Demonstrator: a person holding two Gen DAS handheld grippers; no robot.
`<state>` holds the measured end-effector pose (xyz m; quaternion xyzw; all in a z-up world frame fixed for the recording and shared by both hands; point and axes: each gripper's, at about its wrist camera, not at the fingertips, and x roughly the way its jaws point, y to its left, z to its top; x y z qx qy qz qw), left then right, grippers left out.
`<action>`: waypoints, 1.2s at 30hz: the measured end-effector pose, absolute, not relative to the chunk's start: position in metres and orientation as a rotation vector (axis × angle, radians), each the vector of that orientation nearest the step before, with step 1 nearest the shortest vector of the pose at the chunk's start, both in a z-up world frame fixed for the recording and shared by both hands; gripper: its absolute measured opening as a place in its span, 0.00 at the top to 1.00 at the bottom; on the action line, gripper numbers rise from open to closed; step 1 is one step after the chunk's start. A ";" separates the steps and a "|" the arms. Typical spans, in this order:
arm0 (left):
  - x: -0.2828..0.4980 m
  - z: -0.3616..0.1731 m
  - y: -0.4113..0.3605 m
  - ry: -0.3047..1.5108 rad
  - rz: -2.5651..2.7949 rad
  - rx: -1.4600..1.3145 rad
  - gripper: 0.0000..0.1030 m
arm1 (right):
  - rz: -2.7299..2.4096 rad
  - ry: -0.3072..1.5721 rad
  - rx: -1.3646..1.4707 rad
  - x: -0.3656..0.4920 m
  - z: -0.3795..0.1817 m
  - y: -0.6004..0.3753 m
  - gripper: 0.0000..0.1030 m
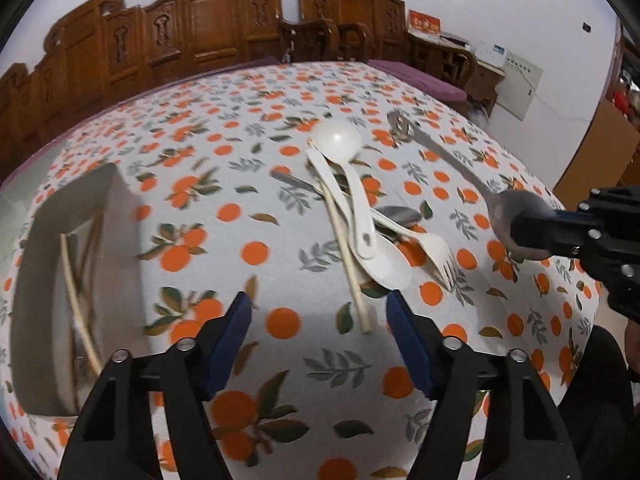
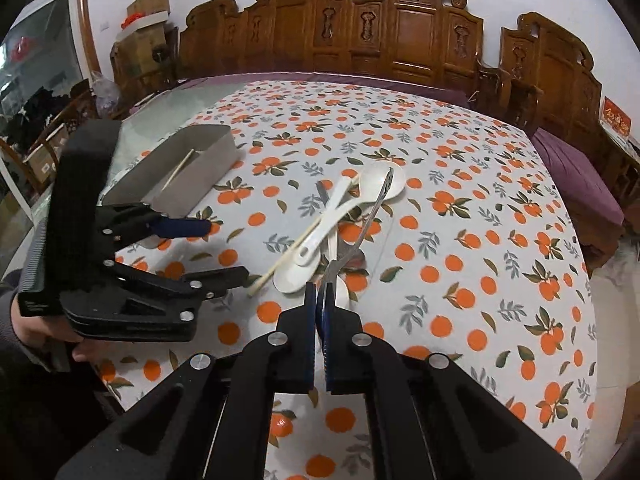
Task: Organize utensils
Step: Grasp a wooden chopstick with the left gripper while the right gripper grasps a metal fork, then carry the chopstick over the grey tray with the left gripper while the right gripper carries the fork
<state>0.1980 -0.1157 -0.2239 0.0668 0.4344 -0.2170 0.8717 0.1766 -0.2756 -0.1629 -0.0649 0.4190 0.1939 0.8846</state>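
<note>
A pile of utensils lies mid-table: a white ladle spoon [image 1: 338, 140], white spoons [image 1: 384, 264], a white fork [image 1: 436, 252], a pale chopstick [image 1: 344, 248] and a metal piece [image 1: 294, 181] underneath. My left gripper [image 1: 318, 316] hovers open just short of the pile; the chopstick's near end lies inside its right finger, untouched. The right gripper [image 2: 319, 292] is shut on the bowl of a metal spoon [image 2: 374, 208], lifted above the pile with its slotted handle pointing away. The left wrist view shows that spoon [image 1: 440, 152] at the right, in the right gripper [image 1: 520, 236].
A grey open box [image 1: 36, 280] with chopsticks inside sits at the table's left, also the grey box [image 2: 212, 160] beyond my left gripper [image 2: 224, 252]. Carved wooden chairs [image 2: 400, 40] and a purple cushion [image 2: 580, 176] line the far edge. A hand [image 2: 32, 328] holds the left tool.
</note>
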 end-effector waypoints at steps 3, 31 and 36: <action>0.202 -0.229 -0.119 0.932 -0.480 0.110 0.55 | 0.405 0.871 -0.137 0.173 -0.165 -0.279 0.96; 0.191 -0.218 -0.092 0.931 -0.409 0.134 0.96 | 0.411 0.856 -0.179 0.141 -0.153 -0.256 0.96; 0.177 -0.193 -0.074 0.911 -0.373 0.151 0.96 | 0.427 0.828 -0.185 0.134 -0.142 -0.246 0.96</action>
